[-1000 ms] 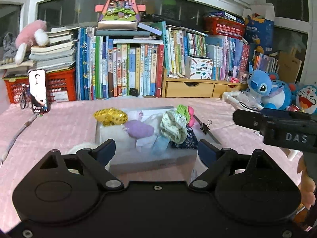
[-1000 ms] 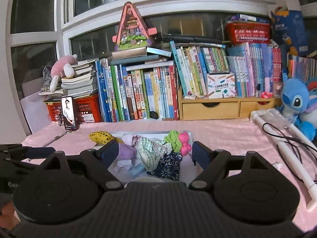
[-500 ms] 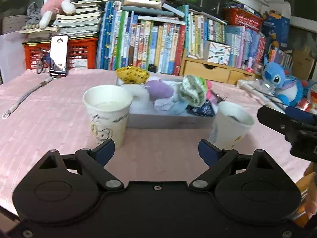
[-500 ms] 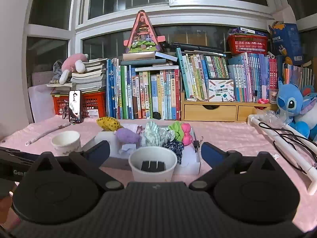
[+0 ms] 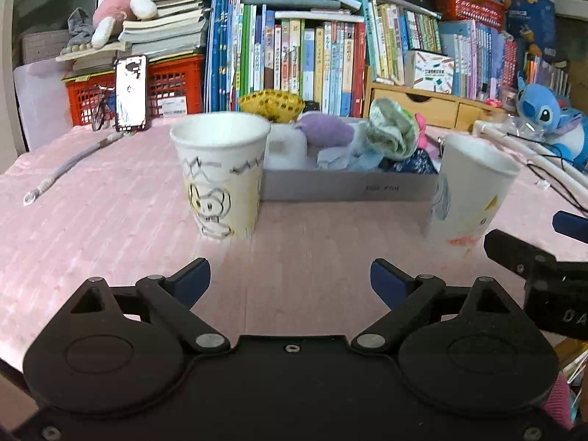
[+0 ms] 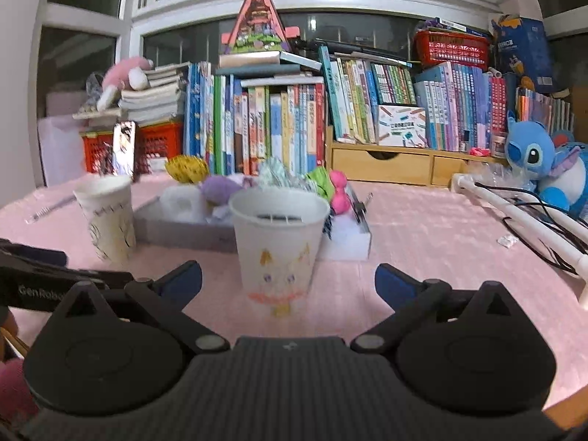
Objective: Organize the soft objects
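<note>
A shallow grey box (image 5: 349,187) (image 6: 176,231) on the pink table cover holds several soft items: a yellow one (image 5: 272,104), a purple one (image 5: 325,130), a green checked cloth (image 5: 391,134), a pink piece (image 6: 340,193). In front of it stand two paper cups. The left cup (image 5: 220,180) (image 6: 108,220) lies ahead of my left gripper (image 5: 290,273), whose jaws are opening with nothing between them. The right cup (image 5: 470,198) (image 6: 279,242) stands just ahead of my right gripper (image 6: 288,275), which is wide open and not touching it.
Rows of books (image 6: 286,125) and wooden drawers (image 6: 382,167) line the back. A phone (image 5: 130,93) leans on a red crate (image 5: 176,88). A blue plush (image 6: 536,158), white tubes (image 6: 514,209) and cables sit at the right. A cord (image 5: 66,169) lies at the left.
Both grippers have sunk toward the table. The two paper cups came into view and now look larger and closer. Both pairs of jaws stand wider.
</note>
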The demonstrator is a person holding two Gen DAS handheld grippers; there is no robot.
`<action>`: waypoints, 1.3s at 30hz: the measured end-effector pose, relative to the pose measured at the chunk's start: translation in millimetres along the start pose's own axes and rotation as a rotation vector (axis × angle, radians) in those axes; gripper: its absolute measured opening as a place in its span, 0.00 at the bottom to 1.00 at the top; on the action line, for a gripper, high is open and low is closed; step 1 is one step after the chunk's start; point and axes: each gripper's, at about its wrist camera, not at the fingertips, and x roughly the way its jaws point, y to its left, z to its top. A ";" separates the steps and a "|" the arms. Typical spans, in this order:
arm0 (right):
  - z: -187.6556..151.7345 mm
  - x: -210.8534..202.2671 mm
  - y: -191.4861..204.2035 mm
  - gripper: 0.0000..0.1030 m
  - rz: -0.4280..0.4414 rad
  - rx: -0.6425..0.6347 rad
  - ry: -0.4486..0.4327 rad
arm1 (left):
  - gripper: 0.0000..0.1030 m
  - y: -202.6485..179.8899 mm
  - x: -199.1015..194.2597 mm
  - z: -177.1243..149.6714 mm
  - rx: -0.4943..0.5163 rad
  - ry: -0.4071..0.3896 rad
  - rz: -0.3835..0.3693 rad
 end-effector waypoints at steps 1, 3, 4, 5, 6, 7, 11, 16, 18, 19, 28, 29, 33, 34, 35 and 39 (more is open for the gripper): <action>-3.3 1.7 1.4 1.00 -0.010 -0.008 0.004 | 0.91 -0.5 2.3 -2.3 0.001 0.006 -0.001; -10.7 5.7 2.5 1.00 -0.017 -0.013 0.020 | 0.91 -1.9 7.5 -5.8 0.007 0.020 0.002; -12.7 7.4 2.0 1.00 -0.016 -0.009 0.028 | 0.91 -2.0 9.9 -7.1 0.009 0.025 0.005; -15.4 8.9 1.5 1.00 -0.013 -0.002 0.037 | 0.91 -2.8 11.8 -8.2 0.011 0.029 0.010; -16.9 10.2 0.3 1.00 -0.010 0.005 0.043 | 0.91 -3.2 13.8 -9.6 0.012 0.034 0.013; -19.3 11.5 -0.4 1.00 -0.007 0.015 0.051 | 0.92 -3.3 14.7 -11.4 0.010 0.034 0.017; -26.1 15.1 -0.6 1.00 -0.009 0.027 0.071 | 0.95 -5.2 15.9 -14.7 0.030 0.023 0.022; -28.4 17.6 0.3 1.00 -0.012 0.022 0.078 | 1.00 -3.8 19.8 -15.2 0.029 0.018 0.022; -28.7 19.6 1.3 1.00 -0.012 0.008 0.091 | 1.00 -3.3 20.3 -15.7 0.031 0.016 0.020; -28.9 20.2 1.8 1.00 -0.012 0.001 0.094 | 1.00 -2.9 20.4 -15.4 0.031 0.017 0.020; -27.2 27.2 -1.2 1.00 0.012 0.022 0.133 | 1.00 -1.3 20.9 -13.0 0.042 0.033 0.006; -27.3 27.5 -0.9 1.00 0.014 0.019 0.133 | 1.00 -1.1 20.9 -12.7 0.044 0.035 0.005; -27.5 27.9 -1.2 1.00 0.019 0.019 0.132 | 1.00 -1.1 20.9 -12.0 0.045 0.036 0.004; -27.7 28.1 -1.4 1.00 0.021 0.019 0.132 | 1.00 -1.1 20.9 -12.1 0.045 0.036 0.004; -27.5 28.2 -1.7 1.00 0.022 0.020 0.132 | 1.00 -1.1 20.9 -12.0 0.045 0.036 0.004; -27.2 28.4 -1.5 1.00 0.025 0.019 0.135 | 1.00 -1.2 21.8 -11.4 0.051 0.042 -0.002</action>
